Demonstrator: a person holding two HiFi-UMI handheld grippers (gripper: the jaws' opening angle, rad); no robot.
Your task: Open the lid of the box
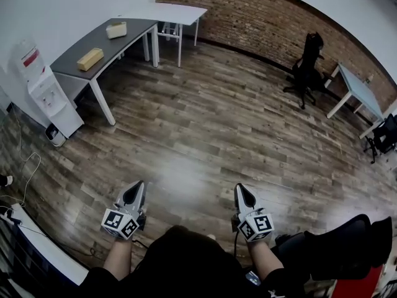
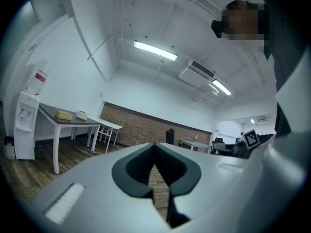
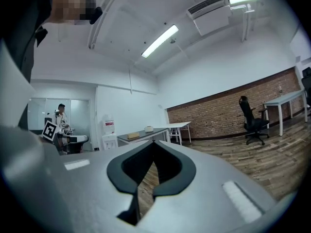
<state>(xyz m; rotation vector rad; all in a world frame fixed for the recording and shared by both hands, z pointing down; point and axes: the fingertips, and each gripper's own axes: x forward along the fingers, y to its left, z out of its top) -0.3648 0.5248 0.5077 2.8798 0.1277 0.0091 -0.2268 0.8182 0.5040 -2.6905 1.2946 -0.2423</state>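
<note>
Two small boxes, a tan box (image 1: 90, 59) and a paler box (image 1: 116, 30), neither visibly open, on the grey table (image 1: 69, 62); left gripper (image 1: 134, 191) and right gripper (image 1: 242, 192) well apart from them over the wood floor (image 1: 205, 123), fingers together, empty; task apparently unstarted.

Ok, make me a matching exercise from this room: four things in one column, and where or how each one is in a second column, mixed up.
Things:
1. water dispenser
2. black office chair
3. tan box
4. left gripper

Places or states:
A. on the grey table
B. near the brick wall
C. shut, with nothing between its jaws
D. on the floor at the grey table's near end

Pairs: 1-D, 2-B, 3-A, 4-C
</note>
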